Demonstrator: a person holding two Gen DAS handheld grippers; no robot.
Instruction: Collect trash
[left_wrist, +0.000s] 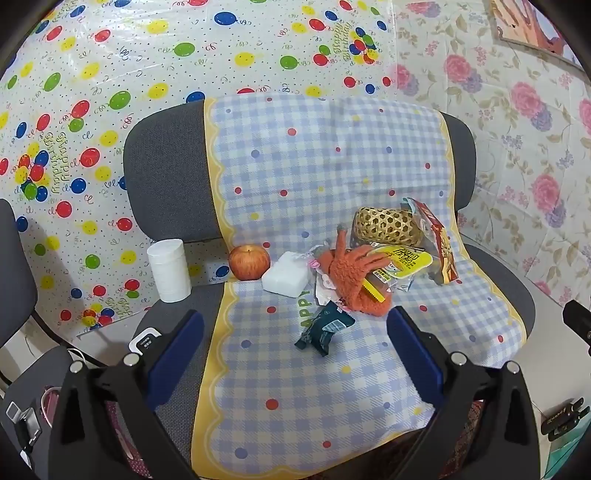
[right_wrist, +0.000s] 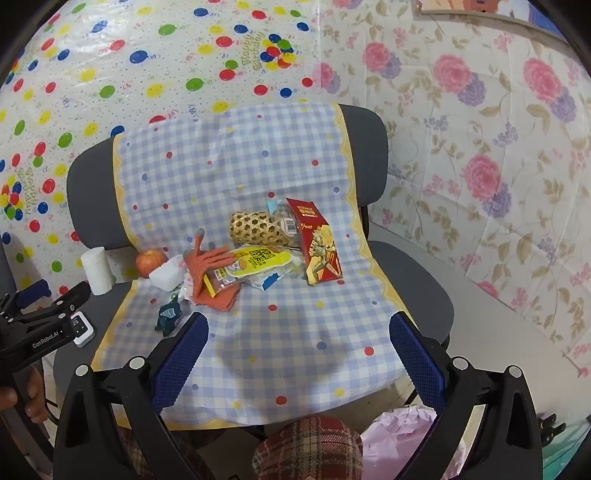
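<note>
On a chair draped with a checked cloth (left_wrist: 314, 387) lies a heap of things. A dark green crumpled wrapper (left_wrist: 323, 328) lies nearest, also in the right wrist view (right_wrist: 169, 315). Behind it are a yellow snack packet (left_wrist: 400, 260) (right_wrist: 255, 260), a red snack box (left_wrist: 437, 240) (right_wrist: 319, 242), an orange glove (left_wrist: 354, 275) (right_wrist: 210, 275) and a white packet (right_wrist: 271, 278). My left gripper (left_wrist: 295, 328) is open and empty, just short of the green wrapper. My right gripper (right_wrist: 299, 332) is open and empty above the cloth's front.
An apple (left_wrist: 248, 262), a white foam block (left_wrist: 286, 278), a woven bamboo basket (left_wrist: 386, 225) and a white roll (left_wrist: 168, 269) sit on the seat. A pink bag (right_wrist: 399, 439) lies below the chair front. The left gripper's body (right_wrist: 40, 332) shows at the right view's left edge.
</note>
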